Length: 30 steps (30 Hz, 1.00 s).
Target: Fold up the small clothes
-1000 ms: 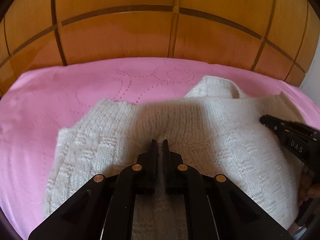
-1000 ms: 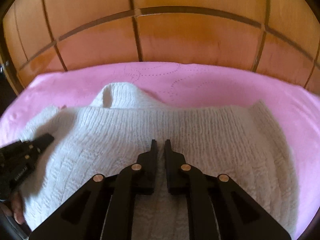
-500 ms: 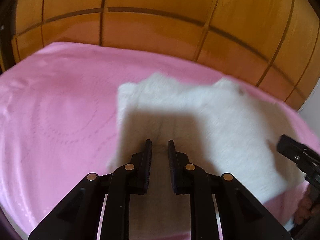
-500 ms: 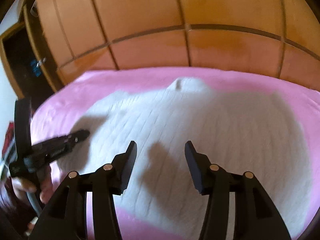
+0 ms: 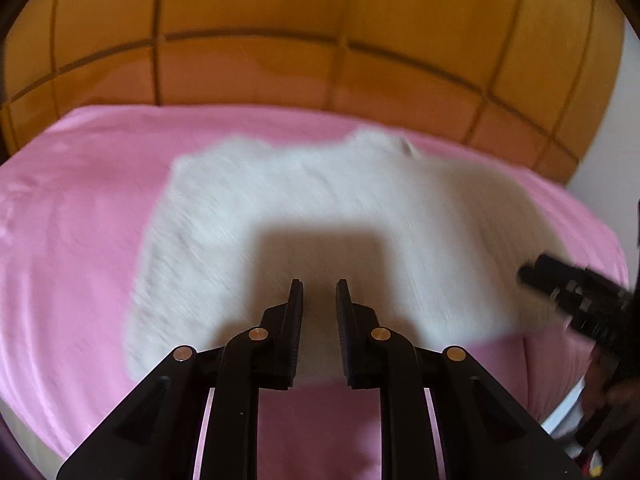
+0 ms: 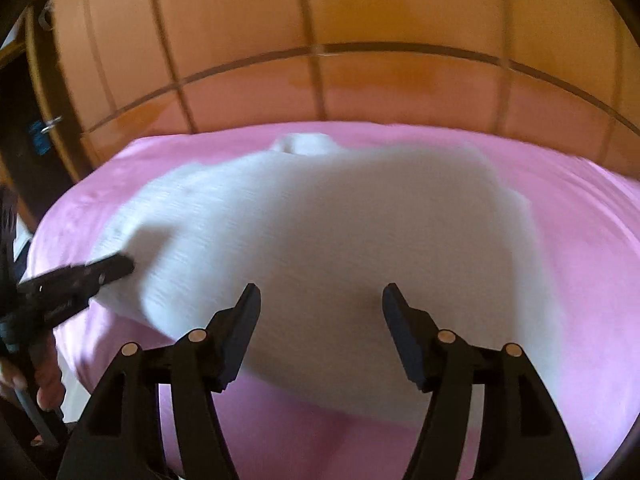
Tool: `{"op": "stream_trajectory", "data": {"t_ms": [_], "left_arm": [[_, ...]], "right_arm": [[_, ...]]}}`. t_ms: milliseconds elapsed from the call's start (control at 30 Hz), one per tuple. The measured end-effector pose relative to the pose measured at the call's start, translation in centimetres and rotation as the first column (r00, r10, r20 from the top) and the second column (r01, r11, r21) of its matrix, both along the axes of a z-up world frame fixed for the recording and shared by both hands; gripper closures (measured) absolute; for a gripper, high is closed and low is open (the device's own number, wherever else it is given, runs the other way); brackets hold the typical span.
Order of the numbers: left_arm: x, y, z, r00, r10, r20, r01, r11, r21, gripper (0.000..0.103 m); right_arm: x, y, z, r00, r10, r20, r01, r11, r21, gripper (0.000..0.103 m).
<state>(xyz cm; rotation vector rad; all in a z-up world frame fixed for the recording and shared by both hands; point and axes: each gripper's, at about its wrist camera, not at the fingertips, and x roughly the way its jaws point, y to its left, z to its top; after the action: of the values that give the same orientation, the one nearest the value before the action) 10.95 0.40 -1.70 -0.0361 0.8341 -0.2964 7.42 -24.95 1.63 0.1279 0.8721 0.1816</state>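
A white knitted sweater (image 5: 320,208) lies folded and flat on the pink bedspread (image 5: 72,240); it also shows in the right wrist view (image 6: 340,240). My left gripper (image 5: 319,288) hovers over the sweater's near edge, open a little and empty. My right gripper (image 6: 320,292) is wide open and empty above the sweater's near edge. The right gripper shows at the right of the left wrist view (image 5: 532,276), and the left gripper at the left of the right wrist view (image 6: 120,266). Both views are motion-blurred.
A wooden panelled headboard (image 5: 320,60) stands behind the bed. A white wall (image 5: 608,140) is at the right. A dark doorway (image 6: 24,128) is at the left. The bed's near edge drops off below the grippers.
Both grippers have let go of the sweater, opened and pulled back towards me. The sweater now lies flat on the bed.
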Motion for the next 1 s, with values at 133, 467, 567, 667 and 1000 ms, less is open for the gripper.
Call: {"op": "stream_trajectory", "data": {"t_ms": [133,467,567,667,1000], "left_arm": [[-0.5,-1.8,-1.9,1.0,0.023,0.001,-0.023,0.996,0.086,0.088],[-1.4,-1.6,-0.6,0.998,0.063,-0.008,-0.062,0.994,0.087,0.069],[-1.7,-1.5,-0.3,0.998,0.068,0.0,-0.068,0.994,0.087,0.069],[-1.9,-1.5,0.0,0.997,0.071,0.007,-0.071,0.994,0.088,0.069],[-1.8,-1.4,0.0,0.996,0.087,0.003,-0.087,0.991,0.103,0.069]], "right_arm": [[-1.1,-4.4,-2.8,0.989,-0.122,-0.085,0.121,0.993,-0.011,0.04],[-1.8,-5.5,-2.5,0.991,-0.115,-0.064,0.119,0.991,0.063,0.036],[-2.2,-6.7,-1.3,0.988,-0.143,-0.054,0.148,0.984,0.103,0.029],[-1.8,-8.8,-0.2,0.978,-0.204,-0.034,0.206,0.966,0.153,0.027],[0.9,-16.2,-3.0,0.93,-0.335,-0.149,0.366,0.882,0.297,0.023]]}}
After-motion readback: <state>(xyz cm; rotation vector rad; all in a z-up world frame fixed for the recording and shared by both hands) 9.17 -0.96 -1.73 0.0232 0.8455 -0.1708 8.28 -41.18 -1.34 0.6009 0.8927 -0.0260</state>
